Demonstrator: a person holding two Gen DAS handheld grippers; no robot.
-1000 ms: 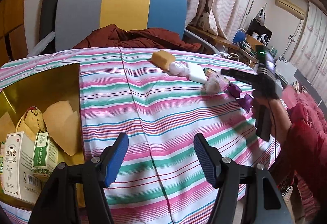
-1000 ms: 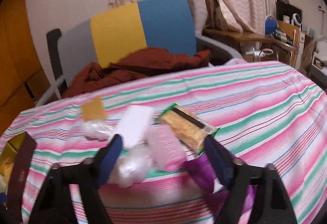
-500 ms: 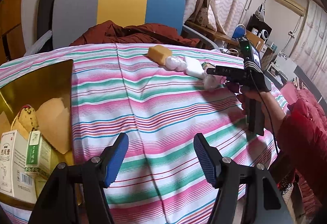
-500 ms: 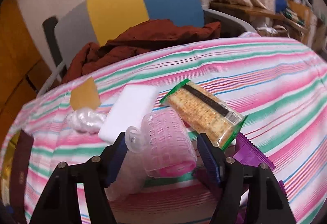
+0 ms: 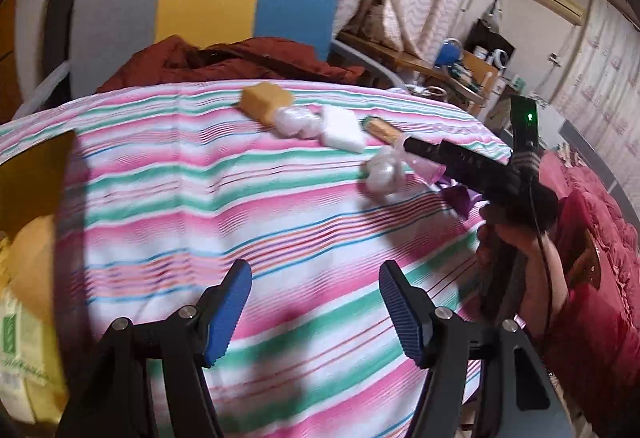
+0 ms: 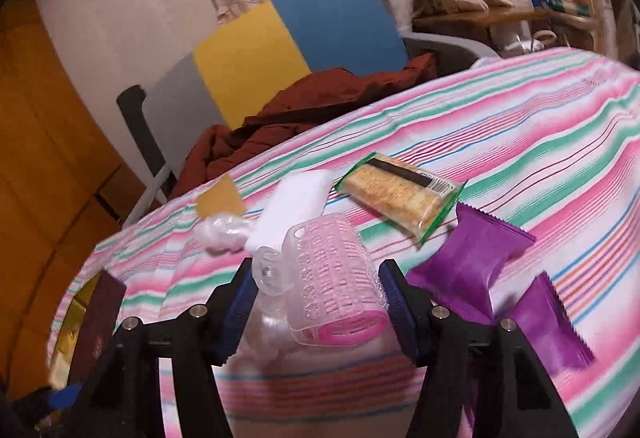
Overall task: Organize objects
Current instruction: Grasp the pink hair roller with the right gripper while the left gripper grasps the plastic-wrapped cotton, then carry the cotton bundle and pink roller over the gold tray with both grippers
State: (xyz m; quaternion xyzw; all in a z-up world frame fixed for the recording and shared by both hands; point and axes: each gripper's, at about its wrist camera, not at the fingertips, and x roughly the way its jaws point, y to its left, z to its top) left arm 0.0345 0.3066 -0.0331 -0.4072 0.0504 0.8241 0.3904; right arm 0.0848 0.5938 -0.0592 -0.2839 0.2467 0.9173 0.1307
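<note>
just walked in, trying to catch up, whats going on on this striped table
A person is tidying small items with a handheld gripper in each hand. The right gripper has just been closing around the pink hair roller, which sits between its pads among a cracker pack, purple packets and a white block. The left gripper hangs open over bare striped tablecloth, holding nothing.

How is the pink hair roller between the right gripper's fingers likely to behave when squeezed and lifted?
The pink hair roller looks like a hollow, perforated plastic shell, so probably light and slightly springy. Being cylindrical, it may roll if released on the striped cloth. The right gripper, jaws just closing, spans it sideways.
</note>
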